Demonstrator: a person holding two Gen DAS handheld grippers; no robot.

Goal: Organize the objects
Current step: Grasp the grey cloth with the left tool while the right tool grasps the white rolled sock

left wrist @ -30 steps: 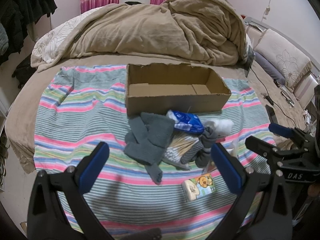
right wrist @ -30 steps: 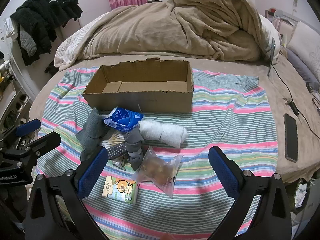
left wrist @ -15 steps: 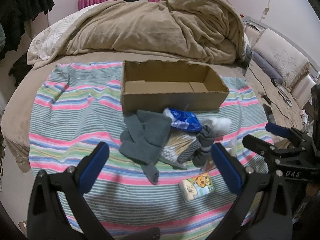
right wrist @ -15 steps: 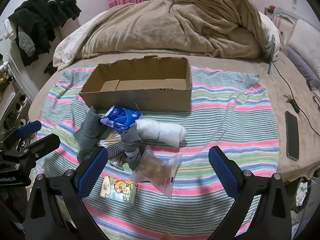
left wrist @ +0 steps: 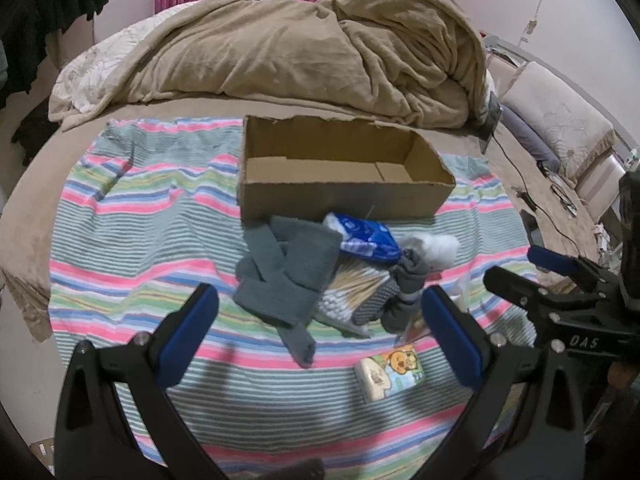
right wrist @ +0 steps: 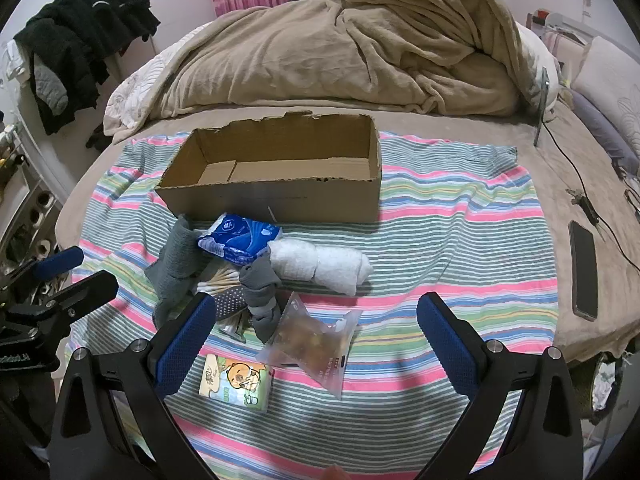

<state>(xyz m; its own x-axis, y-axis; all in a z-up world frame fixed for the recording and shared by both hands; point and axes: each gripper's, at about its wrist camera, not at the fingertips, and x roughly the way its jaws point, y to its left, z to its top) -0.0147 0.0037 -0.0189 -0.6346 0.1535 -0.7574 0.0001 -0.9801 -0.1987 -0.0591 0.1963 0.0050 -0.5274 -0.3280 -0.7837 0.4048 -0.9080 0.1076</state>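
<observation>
Both tools wide apart, holding nothing | left tool [left wrist: 318,334], right tool [right wrist: 312,332] | item pile [right wrist: 256,264] just beyond

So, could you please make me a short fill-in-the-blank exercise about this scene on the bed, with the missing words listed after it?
1. The cardboard box holds ____ objects so far.
2. The wrapper of the tissue pack beside the white rolled towel is mostly ____ in colour.
3. The fingers of the left gripper and the right gripper are both wide ____.
4. The box stands on a ____ cloth.

Missing words: no; blue; open; striped
</observation>
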